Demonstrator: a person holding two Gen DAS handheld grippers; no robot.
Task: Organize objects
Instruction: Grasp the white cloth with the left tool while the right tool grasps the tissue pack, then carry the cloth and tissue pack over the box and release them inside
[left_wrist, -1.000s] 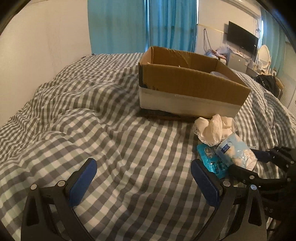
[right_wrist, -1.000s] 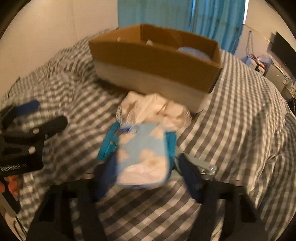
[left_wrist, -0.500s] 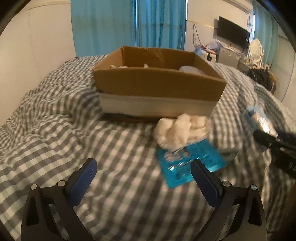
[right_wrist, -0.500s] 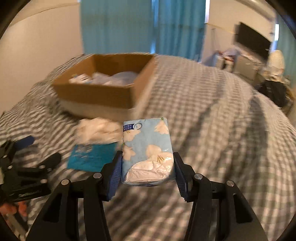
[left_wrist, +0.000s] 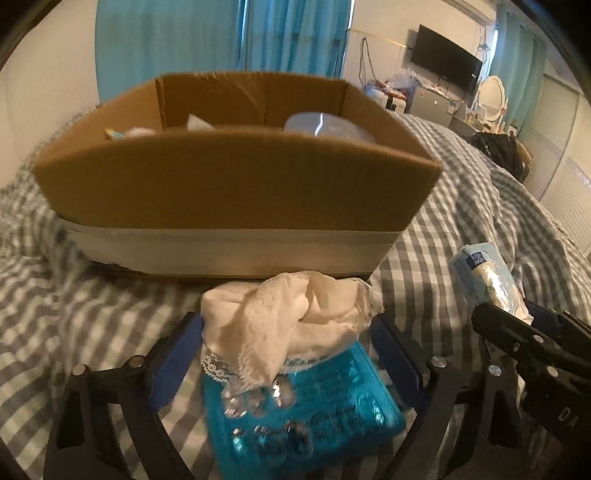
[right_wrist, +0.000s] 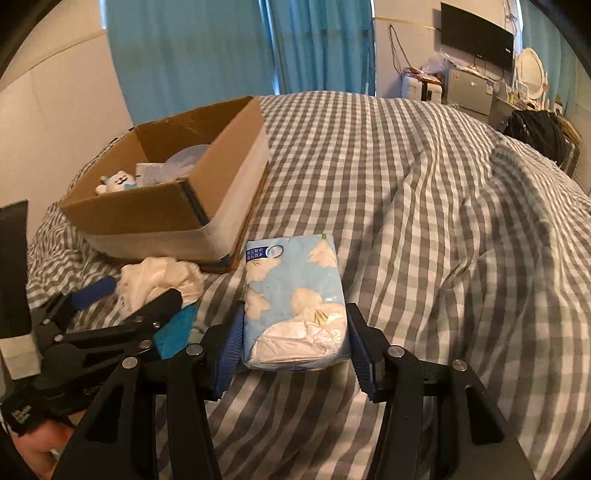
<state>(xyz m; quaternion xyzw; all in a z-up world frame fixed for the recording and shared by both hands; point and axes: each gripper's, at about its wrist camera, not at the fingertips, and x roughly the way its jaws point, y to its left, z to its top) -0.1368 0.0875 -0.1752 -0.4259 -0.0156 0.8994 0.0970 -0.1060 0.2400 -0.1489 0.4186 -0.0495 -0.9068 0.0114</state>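
My right gripper (right_wrist: 295, 339) is shut on a light blue tissue pack (right_wrist: 295, 302) and holds it above the checked bed, right of the cardboard box (right_wrist: 173, 206). The pack also shows in the left wrist view (left_wrist: 487, 280). My left gripper (left_wrist: 288, 354) is open, its blue fingers on either side of a crumpled cream cloth (left_wrist: 291, 317) that lies on a teal blister pack (left_wrist: 306, 417). The cloth (right_wrist: 159, 280) sits just in front of the box (left_wrist: 229, 184).
The box holds a clear plastic lid (left_wrist: 325, 125), a small plush toy (right_wrist: 116, 181) and other items. The grey checked duvet (right_wrist: 424, 206) is rumpled into folds at the right. Blue curtains and furniture stand behind the bed.
My right gripper has lifted the tissue pack off the blister pack and carried it right. My left gripper has moved forward until its fingers flank the cloth.
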